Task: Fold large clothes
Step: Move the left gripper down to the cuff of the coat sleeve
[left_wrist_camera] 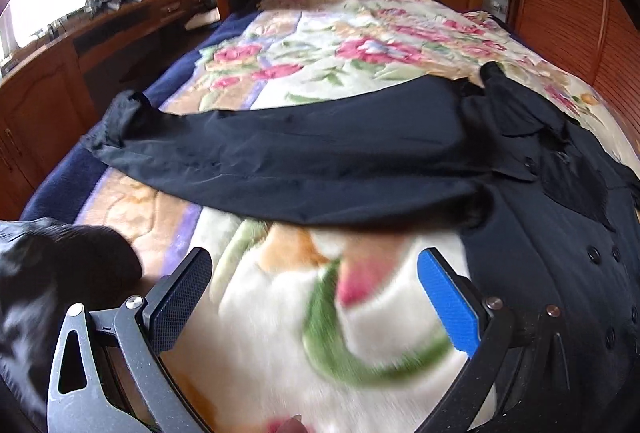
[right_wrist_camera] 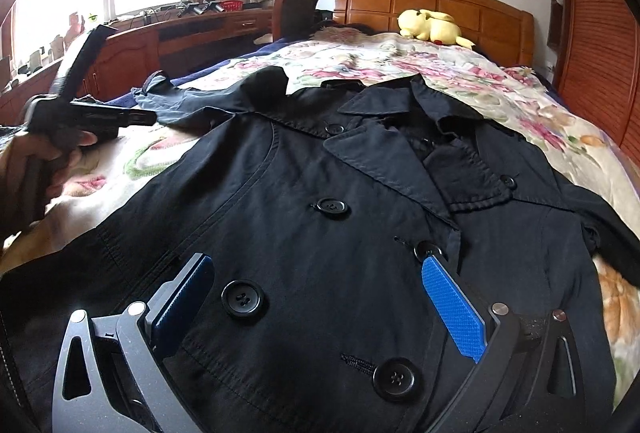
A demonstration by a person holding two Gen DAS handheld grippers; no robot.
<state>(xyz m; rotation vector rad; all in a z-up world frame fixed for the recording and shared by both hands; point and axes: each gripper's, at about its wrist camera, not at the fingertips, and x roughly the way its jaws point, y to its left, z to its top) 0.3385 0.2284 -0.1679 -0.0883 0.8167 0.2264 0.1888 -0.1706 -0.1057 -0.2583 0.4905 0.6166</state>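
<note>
A black double-breasted coat [right_wrist_camera: 320, 201] lies face up on the bed, collar toward the headboard. Its left sleeve [left_wrist_camera: 304, 165] stretches out flat across the floral blanket. My left gripper [left_wrist_camera: 314, 273] is open and empty, hovering over bare blanket just short of the sleeve, with the coat body [left_wrist_camera: 560, 253] to its right. My right gripper [right_wrist_camera: 316, 281] is open and empty above the coat's buttoned front, fingers either side of a large black button [right_wrist_camera: 242, 299]. The left gripper, held in a hand, also shows at the left of the right wrist view [right_wrist_camera: 92, 113].
The floral blanket [left_wrist_camera: 320, 45] covers the bed. A yellow plush toy [right_wrist_camera: 430, 27] lies by the wooden headboard [right_wrist_camera: 432, 1]. A wooden desk with clutter [right_wrist_camera: 192, 29] runs along the left wall under the window. A slatted wooden wardrobe [right_wrist_camera: 600, 45] stands at the right.
</note>
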